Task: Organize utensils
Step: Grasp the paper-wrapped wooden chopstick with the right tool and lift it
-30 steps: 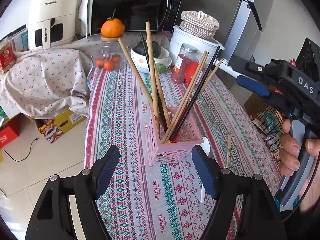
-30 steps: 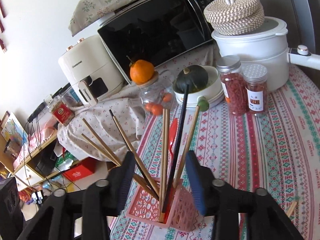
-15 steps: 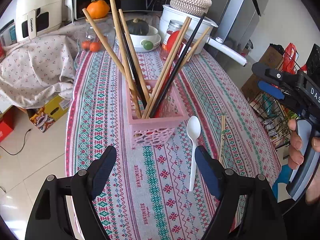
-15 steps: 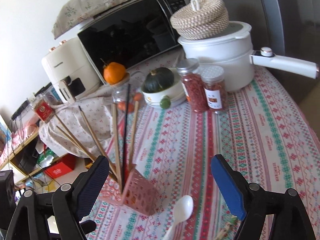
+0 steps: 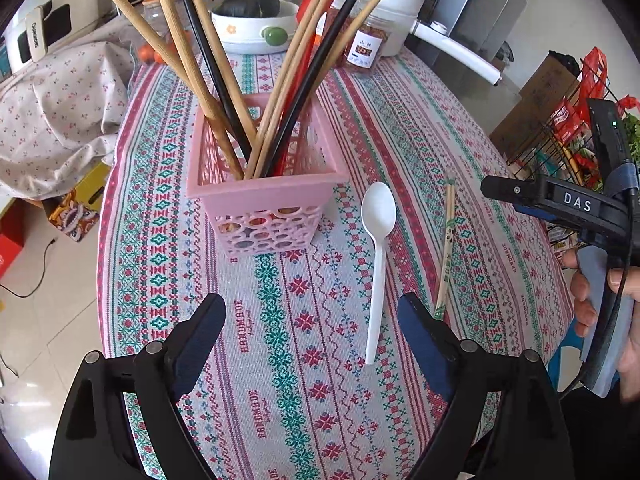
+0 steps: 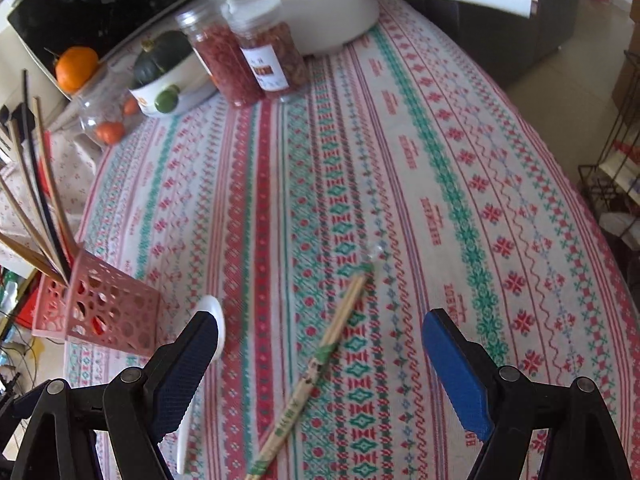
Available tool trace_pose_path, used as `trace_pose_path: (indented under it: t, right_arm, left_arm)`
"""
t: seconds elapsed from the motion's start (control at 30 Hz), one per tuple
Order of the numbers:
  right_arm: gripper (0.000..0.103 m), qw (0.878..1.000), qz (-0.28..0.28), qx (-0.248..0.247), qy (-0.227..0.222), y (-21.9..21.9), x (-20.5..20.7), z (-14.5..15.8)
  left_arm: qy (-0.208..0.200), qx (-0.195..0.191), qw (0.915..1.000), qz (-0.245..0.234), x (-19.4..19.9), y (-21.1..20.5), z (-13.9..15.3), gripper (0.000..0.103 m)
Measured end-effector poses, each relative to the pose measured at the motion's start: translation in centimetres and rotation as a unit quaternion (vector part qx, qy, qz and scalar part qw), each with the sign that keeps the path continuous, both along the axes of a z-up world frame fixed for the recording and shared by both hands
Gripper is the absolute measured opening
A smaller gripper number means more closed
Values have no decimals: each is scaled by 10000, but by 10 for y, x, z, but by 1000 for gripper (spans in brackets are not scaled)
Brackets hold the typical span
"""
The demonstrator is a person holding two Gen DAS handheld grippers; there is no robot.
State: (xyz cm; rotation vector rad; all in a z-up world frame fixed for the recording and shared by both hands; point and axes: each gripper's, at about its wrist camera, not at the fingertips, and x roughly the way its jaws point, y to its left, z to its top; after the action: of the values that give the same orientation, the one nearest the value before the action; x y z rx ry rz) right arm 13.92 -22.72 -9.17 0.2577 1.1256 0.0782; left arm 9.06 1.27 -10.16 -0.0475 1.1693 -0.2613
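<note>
Hidden: spoon (image 6: 212,320) partly behind right gripper's (image 6: 320,364) left finger.
Cut off: chopstick (image 6: 316,364) pair's near end.
Room: bare tablecloth (image 5: 420,128) right of basket (image 5: 260,196).
Fingers: left gripper (image 5: 310,340) and right gripper spread wide, empty.

Basket (image 5: 264,200) stood on tabletop (image 5: 420,120), chopsticks (image 5: 224,80) leaning inside; spoon (image 5: 378,256) lay just right of it, wrapped chopstick pair (image 5: 447,240) further right; jars (image 6: 248,64) and pot (image 6: 304,8) behind.

Woven tablecloth (image 5: 304,360), perforated pink plastic basket (image 5: 264,220), glossy white plastic spoon (image 5: 378,216).
</note>
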Motion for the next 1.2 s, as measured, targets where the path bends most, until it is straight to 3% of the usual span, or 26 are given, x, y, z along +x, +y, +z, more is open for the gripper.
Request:
trace_pose_path:
  t: [0.23, 0.63, 0.7, 0.8, 0.87, 0.97, 1.2]
  right_arm:
    - [88, 9976, 4, -307, 618, 3, 11, -42]
    - [85, 9885, 343, -1227, 811, 27, 25, -66]
    - [76, 9888, 317, -1212, 809, 26, 24, -64]
    - [52, 9890, 360, -1200, 787, 23, 20, -59]
    - [30, 9891, 415, -1178, 777, 19, 17, -56]
    - [9, 9900, 453, -1068, 801, 11, 15, -52]
    - [4, 9936, 347, -709, 804, -35, 1, -42]
  left_arm:
    - [103, 88, 9999, -67, 1, -5, -7, 90]
    - [11, 336, 9987, -372, -1, -24, -6, 90]
    - [10, 349, 9984, -447, -2, -30, -6, 90]
    - [2, 375, 9977, -563, -1, -43, -5, 90]
    - [1, 399, 9972, -638, 0, -52, -6, 90]
    - [12, 417, 9965, -722, 3, -66, -6, 90]
    - [-207, 426, 9954, -834, 17, -99, -4, 89]
